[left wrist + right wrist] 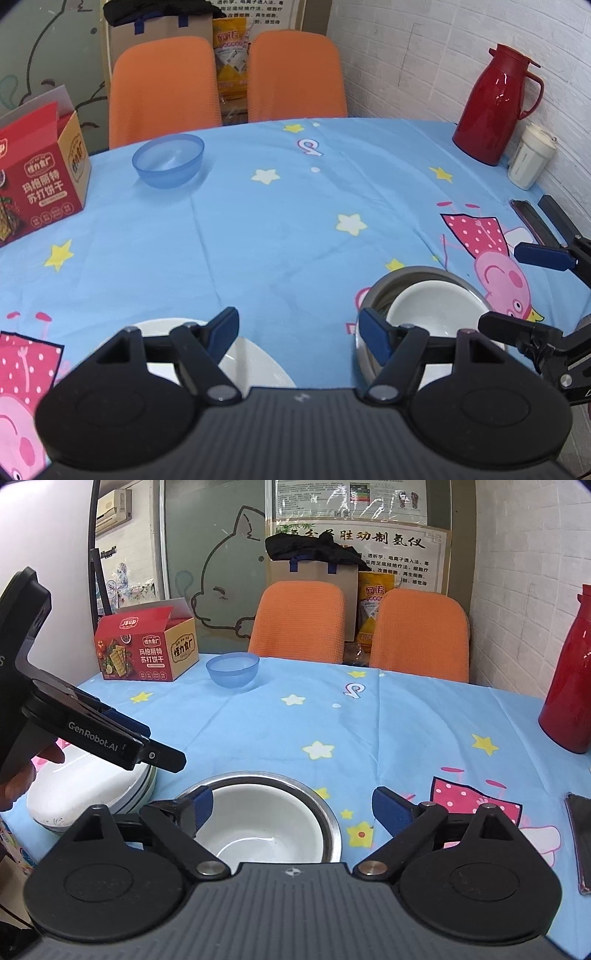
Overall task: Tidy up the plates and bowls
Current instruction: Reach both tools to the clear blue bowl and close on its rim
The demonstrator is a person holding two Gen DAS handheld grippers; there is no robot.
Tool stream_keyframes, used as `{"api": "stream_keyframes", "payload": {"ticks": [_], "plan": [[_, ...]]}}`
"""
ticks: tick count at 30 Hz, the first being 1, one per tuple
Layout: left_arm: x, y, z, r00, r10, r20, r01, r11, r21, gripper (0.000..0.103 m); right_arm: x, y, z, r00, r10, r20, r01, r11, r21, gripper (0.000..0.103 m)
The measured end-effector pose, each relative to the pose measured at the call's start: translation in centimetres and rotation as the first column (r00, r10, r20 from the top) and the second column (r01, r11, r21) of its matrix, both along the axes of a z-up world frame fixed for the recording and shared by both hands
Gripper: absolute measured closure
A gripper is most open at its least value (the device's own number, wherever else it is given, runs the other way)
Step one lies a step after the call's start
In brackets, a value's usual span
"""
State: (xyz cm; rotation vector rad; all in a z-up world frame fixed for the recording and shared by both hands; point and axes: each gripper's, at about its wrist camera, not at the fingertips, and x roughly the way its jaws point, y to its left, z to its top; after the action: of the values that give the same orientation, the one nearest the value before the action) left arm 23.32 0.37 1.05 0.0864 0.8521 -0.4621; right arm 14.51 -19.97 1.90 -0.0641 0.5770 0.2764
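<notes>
Two bowls are nested near the table's front edge, a white bowl (255,827) inside a steel bowl (325,812); a blue bowl (168,159) sits far left. Both the left gripper (299,332) and right gripper (291,812) are released, empty. I'd reach the blue bowl rim squarely, then grip firmly

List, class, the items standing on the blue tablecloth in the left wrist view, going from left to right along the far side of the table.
Red cardboard cracker box → translucent blue plastic bowl → glossy red thermos jug → small white lidded cup.
</notes>
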Motion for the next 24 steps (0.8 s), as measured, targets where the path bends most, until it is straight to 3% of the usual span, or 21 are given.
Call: {"api": "stream_keyframes", "payload": {"ticks": [16, 24], "plan": [[3.0, 6.2, -0.5, 0.992, 0.125, -0.01, -0.126, 0.991, -0.043, 0.031, 6.3, 4.6, 0.0, 0.995, 0.095, -0.039, -0.099, 0.99, -0.105, 0.0], [6.7, 8.9, -0.2, 0.983, 0.181, 0.004, -0.181, 0.982, -0.044, 0.031, 9.8, 7.2, 0.7, 0.986, 0.16, -0.045, -0.166, 0.967, -0.194, 0.0]]}}
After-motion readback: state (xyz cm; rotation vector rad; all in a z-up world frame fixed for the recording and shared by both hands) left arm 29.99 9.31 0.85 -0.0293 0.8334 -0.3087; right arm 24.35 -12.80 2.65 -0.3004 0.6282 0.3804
